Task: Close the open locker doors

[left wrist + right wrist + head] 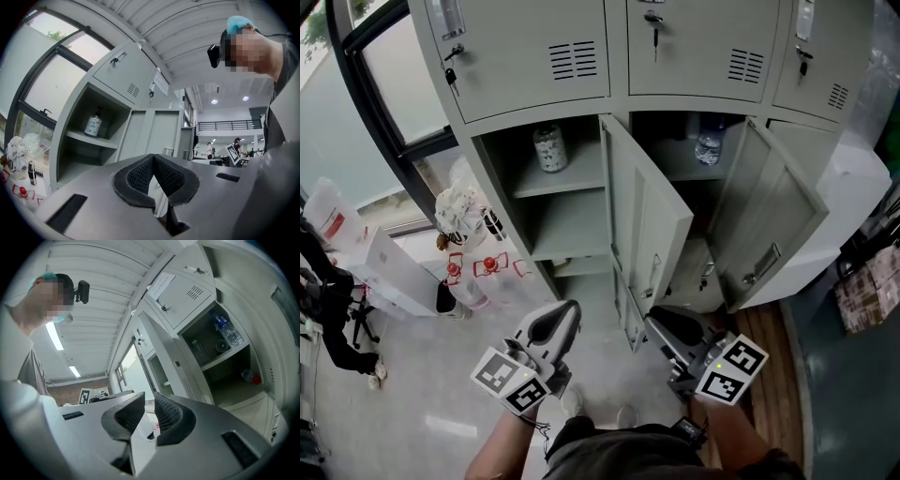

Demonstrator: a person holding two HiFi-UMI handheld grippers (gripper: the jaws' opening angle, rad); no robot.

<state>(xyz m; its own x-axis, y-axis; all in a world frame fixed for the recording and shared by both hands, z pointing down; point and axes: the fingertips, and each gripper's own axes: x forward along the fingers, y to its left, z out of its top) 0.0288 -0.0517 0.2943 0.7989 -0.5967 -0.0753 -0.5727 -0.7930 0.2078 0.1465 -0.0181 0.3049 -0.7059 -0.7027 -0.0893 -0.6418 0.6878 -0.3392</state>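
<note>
The left gripper (565, 317) is held closed, its pads meeting at the tips with nothing between them. The right gripper (664, 330) is likewise closed and empty (no contact can be made out), just beside the lower edge of one open locker door (649, 220). A second open door (772, 225) is seen further right.

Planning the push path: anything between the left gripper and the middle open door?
No. Head view shows only bare floor between the left gripper and the middle open door.

Jar (549, 148) on left shelf (581, 178), bottle (709, 147) on right shelf (675, 165), open door (649, 220) between
</note>
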